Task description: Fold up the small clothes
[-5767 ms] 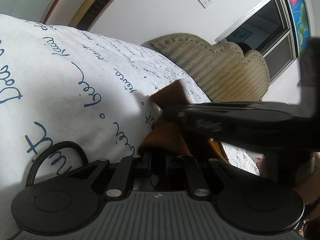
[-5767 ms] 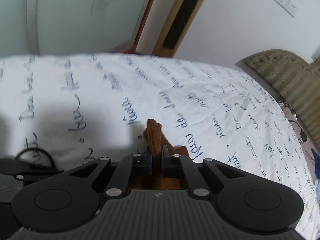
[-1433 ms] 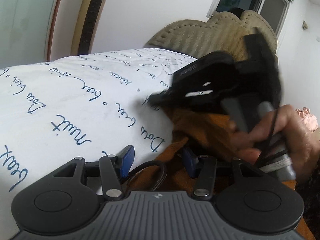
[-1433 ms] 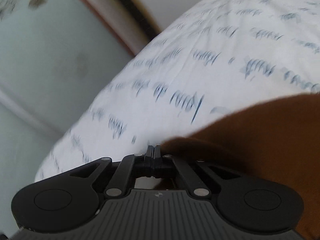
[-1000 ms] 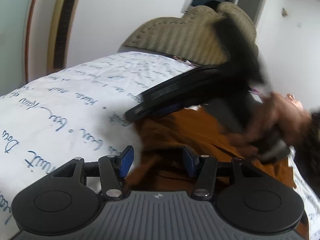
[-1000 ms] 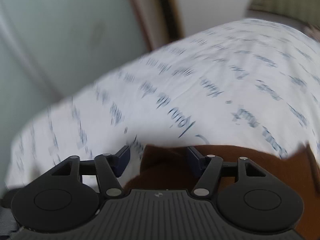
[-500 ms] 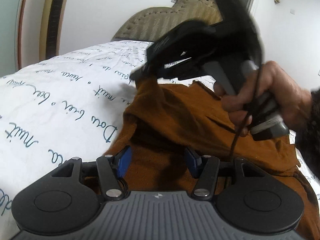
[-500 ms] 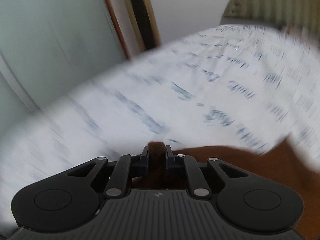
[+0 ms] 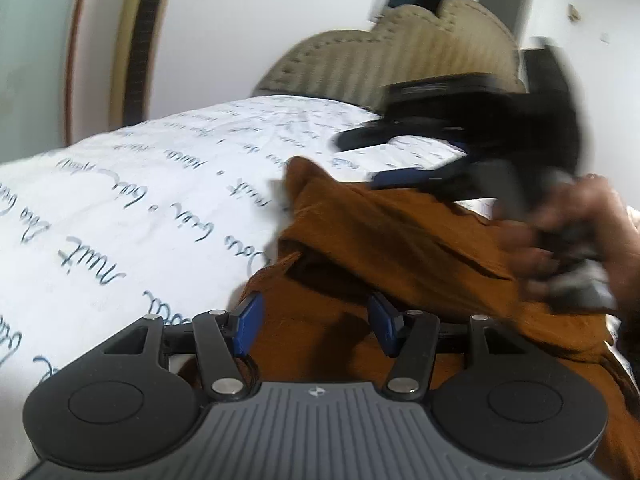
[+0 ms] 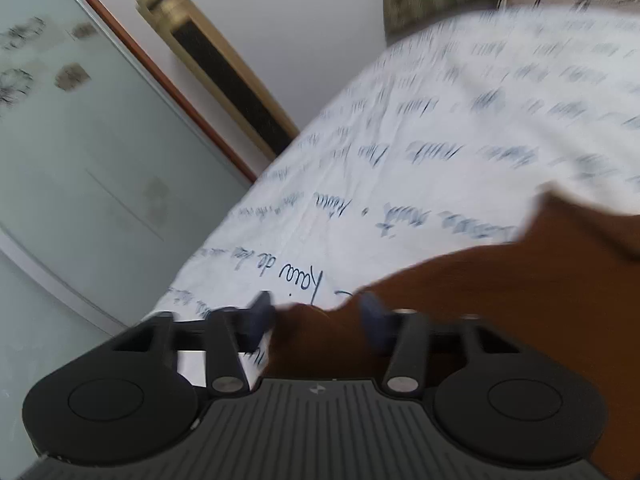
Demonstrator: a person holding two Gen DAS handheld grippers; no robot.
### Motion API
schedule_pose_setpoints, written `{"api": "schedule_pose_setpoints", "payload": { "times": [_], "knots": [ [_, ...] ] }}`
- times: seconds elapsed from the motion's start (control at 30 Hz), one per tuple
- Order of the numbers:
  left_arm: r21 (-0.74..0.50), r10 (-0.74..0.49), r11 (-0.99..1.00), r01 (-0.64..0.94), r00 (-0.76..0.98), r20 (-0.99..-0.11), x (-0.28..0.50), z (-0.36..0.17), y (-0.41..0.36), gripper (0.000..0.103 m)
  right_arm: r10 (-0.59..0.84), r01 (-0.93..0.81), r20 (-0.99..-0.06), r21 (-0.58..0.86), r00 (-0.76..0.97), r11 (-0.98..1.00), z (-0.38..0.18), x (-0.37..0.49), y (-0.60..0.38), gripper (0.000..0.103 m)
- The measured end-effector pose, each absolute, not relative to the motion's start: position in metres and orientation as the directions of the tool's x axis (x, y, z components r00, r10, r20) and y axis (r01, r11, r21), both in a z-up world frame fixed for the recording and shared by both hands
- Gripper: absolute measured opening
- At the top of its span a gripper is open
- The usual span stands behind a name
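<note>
1. Brown garment (image 9: pixel 400 248) lies rumpled on the bed, one fold of it standing up toward the headboard side.
2. Left gripper (image 9: pixel 316 322) has its jaws spread wide, with the blue pads (image 9: pixel 249 322) apart; the garment's near edge lies between them and below, and whether either pad touches the cloth cannot be told.
3. Right gripper (image 10: pixel 316 316) also has its jaws spread, nothing pinched between them; the garment's edge sits in the gap, though this view is blurred.
4. Seen from the left wrist, the right gripper (image 9: pixel 404 160) hangs over the far part of the garment, held by the person's right hand (image 9: pixel 576 236), which is smeared by motion.
5. Bed sheet (image 9: pixel 140 208) under the garment is white with dark blue handwriting printed across it.
6. Beyond the garment stands a padded beige headboard (image 9: pixel 400 60) with a scalloped top, against a white wall (image 9: pixel 240 20).
7. Left of the headboard a gold-framed dark panel (image 9: pixel 140 44) runs up the wall, and a pale glass panel (image 10: pixel 80 140) edged in reddish wood lies further left.
</note>
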State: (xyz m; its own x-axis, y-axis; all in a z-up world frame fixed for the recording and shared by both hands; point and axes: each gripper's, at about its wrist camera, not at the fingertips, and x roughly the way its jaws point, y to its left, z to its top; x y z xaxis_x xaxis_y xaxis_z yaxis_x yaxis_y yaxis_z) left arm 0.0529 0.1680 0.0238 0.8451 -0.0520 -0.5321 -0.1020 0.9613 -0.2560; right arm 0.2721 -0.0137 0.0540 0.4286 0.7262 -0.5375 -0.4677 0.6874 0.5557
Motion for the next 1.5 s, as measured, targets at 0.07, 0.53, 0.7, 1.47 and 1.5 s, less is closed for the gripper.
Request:
{"api": "schedule_pose_setpoints", "payload": {
  "times": [0.07,0.53,0.7,1.47,1.5],
  "knots": [
    [-0.239,-0.064,0.968,-0.071,0.855,-0.514,0.048,0.029,0.165,0.057,0.711,-0.461,-0.52,0.542,0.473,0.703,0.066,0.249,-0.056,0.058],
    [-0.041,-0.023,0.999,0.002,0.846,-0.533,0.119,0.053,0.115,0.067,0.419,-0.092,-0.58,0.508,0.698,0.856,0.021,0.142,-0.259,0.058],
    [-0.036,0.032,0.997,-0.065,0.813,-0.582,0.128,0.022,0.136,0.069,0.332,-0.033,-0.623,0.441,0.708,0.897,0.0,0.152,-0.25,0.051],
    [-0.118,-0.098,0.992,0.042,0.846,-0.524,-0.038,0.085,0.206,0.076,0.425,-0.125,-0.429,0.572,0.797,0.811,0.083,-0.079,-0.328,0.07],
    [-0.12,-0.105,0.992,0.049,0.845,-0.524,-0.049,0.086,0.21,0.076,0.423,-0.121,-0.423,0.578,0.801,0.807,0.082,-0.095,-0.334,0.07]
  ]
}}
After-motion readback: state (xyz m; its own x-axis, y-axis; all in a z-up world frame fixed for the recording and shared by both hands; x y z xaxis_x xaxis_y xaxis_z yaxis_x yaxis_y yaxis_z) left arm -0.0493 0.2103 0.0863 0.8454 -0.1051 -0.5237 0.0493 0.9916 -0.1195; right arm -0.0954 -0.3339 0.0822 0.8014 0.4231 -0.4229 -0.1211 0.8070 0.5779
